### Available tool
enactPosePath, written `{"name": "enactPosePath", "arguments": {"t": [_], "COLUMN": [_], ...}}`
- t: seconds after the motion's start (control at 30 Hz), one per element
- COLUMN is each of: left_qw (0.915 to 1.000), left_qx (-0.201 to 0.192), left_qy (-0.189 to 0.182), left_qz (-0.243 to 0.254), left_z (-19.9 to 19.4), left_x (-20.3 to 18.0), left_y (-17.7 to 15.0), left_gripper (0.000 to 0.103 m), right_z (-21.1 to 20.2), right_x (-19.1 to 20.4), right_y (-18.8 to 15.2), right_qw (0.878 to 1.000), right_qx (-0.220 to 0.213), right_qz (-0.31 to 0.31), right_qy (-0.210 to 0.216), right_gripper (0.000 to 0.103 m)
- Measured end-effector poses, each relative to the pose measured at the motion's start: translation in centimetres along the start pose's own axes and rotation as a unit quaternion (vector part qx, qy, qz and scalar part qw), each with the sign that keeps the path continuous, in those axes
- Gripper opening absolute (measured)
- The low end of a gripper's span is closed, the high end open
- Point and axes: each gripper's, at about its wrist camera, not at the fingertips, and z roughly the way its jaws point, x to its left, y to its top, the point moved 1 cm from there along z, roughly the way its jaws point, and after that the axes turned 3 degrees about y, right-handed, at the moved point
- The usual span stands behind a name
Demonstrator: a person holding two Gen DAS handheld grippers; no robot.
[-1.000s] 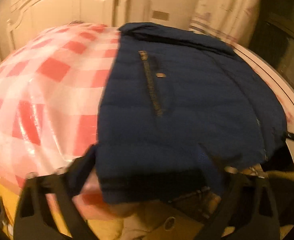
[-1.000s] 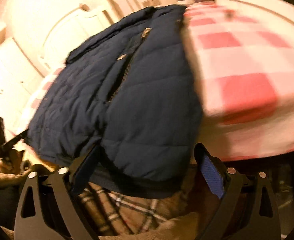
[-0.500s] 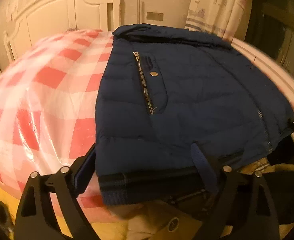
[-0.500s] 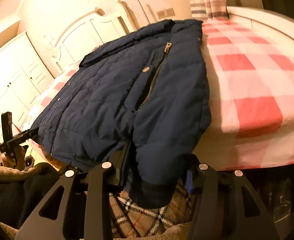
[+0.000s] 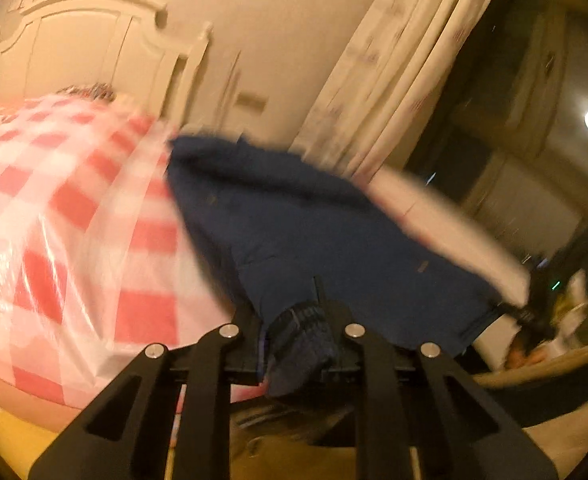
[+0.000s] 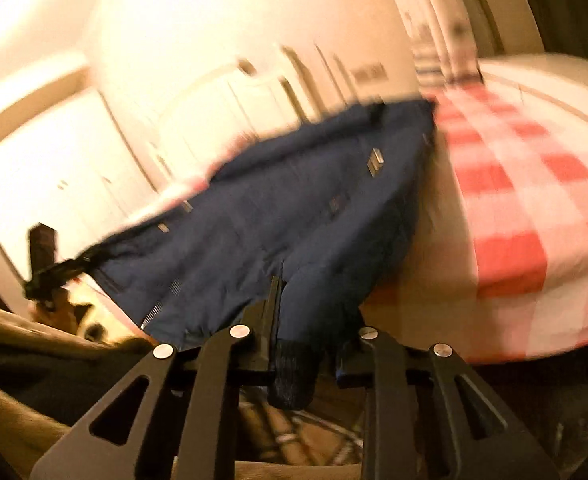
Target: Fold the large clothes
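A navy quilted jacket [image 5: 326, 232] lies on a bed with a red-and-white checked cover [image 5: 65, 216], its bottom hem raised off the near edge. My left gripper [image 5: 294, 344] is shut on the ribbed hem at one lower corner, the knit band bunched between its jaws. In the right wrist view the same jacket [image 6: 294, 208] stretches away from me, and my right gripper [image 6: 298, 360] is shut on the ribbed hem at the other lower corner. Each view also shows the opposite gripper [image 5: 534, 312] [image 6: 49, 268] pinching the far hem corner. Both views are blurred by motion.
A white headboard [image 5: 93, 48] and a wall stand behind the bed. Pale curtains [image 5: 406, 80] hang at the right, with a dark window beyond. White wardrobe doors [image 6: 53, 160] line the left. A person's plaid-clad legs [image 6: 294, 432] are below the grippers.
Both grippers have closed on the jacket's hem corners and lifted them up off the bed edge; the jacket now hangs stretched between them. Both cameras tilted upward.
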Motion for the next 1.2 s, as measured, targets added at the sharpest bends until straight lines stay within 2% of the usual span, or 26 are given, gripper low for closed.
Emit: {"name": "enactPosePath", "arguments": {"t": [0.13, 0.33, 0.4, 0.47, 0.57, 0.63, 0.77, 0.87, 0.97, 1.03, 1.07, 1.1, 1.17, 1.2], "left_qw": [0.9963, 0.9785, 0.9730, 0.9725, 0.9783, 0.9820, 0.9871, 0.9858, 0.9818, 0.9778, 0.9737, 0.9661, 0.9568, 0.9533], "left_qx": [-0.067, -0.155, -0.173, -0.176, -0.164, -0.145, -0.100, -0.054, -0.012, 0.034, 0.063, 0.093, 0.113, 0.110], "left_qy": [-0.053, -0.136, -0.153, -0.153, -0.121, -0.096, -0.030, 0.020, 0.065, 0.081, 0.086, 0.094, 0.094, 0.085], "left_qz": [-0.001, 0.009, 0.009, -0.003, -0.037, -0.074, -0.121, -0.158, -0.178, -0.190, -0.201, -0.221, -0.251, -0.268], "left_z": [-4.5, -10.4, -11.1, -10.1, -6.6, -2.6, 4.5, 10.6, 16.1, 19.9, 21.9, 23.6, 24.9, 24.8], "left_x": [-1.5, -3.5, -3.7, -3.5, -2.2, -0.4, 3.7, 6.7, 9.5, 11.7, 13.0, 14.5, 16.2, 17.3], "left_y": [2.2, 5.4, 6.4, 8.2, 10.5, 12.3, 15.2, 16.1, 16.6, 16.8, 16.7, 16.4, 16.0, 16.1], "left_gripper": [0.017, 0.017, 0.018, 0.019, 0.019, 0.020, 0.022, 0.023, 0.023, 0.031, 0.034, 0.039, 0.044, 0.052], "right_z": [-4.5, -10.1, -11.4, -11.8, -9.0, -5.8, 2.6, 8.9, 14.1, 16.7, 17.7, 19.0, 21.0, 21.6], "right_x": [3.7, 8.5, 9.5, 10.1, 9.9, 8.8, 4.0, 0.1, -4.0, -6.2, -7.3, -9.1, -12.3, -13.3], "right_y": [2.4, 6.9, 8.1, 9.4, 12.6, 15.1, 19.3, 20.6, 20.8, 20.9, 20.8, 20.6, 19.8, 19.3], "right_qw": [0.996, 0.981, 0.975, 0.971, 0.975, 0.981, 0.994, 0.997, 0.994, 0.989, 0.987, 0.984, 0.974, 0.969], "right_qx": [-0.064, -0.156, -0.179, -0.194, -0.180, -0.156, -0.091, -0.030, 0.015, 0.037, 0.047, 0.059, 0.083, 0.096], "right_qz": [-0.045, -0.108, -0.121, -0.129, -0.128, -0.115, -0.043, 0.014, 0.065, 0.087, 0.095, 0.120, 0.181, 0.205], "right_qy": [0.031, 0.049, 0.055, 0.059, 0.038, 0.021, -0.030, -0.065, -0.091, -0.112, -0.120, -0.121, -0.106, -0.097], "right_gripper": [0.023, 0.023, 0.023, 0.023, 0.023, 0.023, 0.023, 0.023, 0.023, 0.024, 0.024, 0.024, 0.026, 0.028]}}
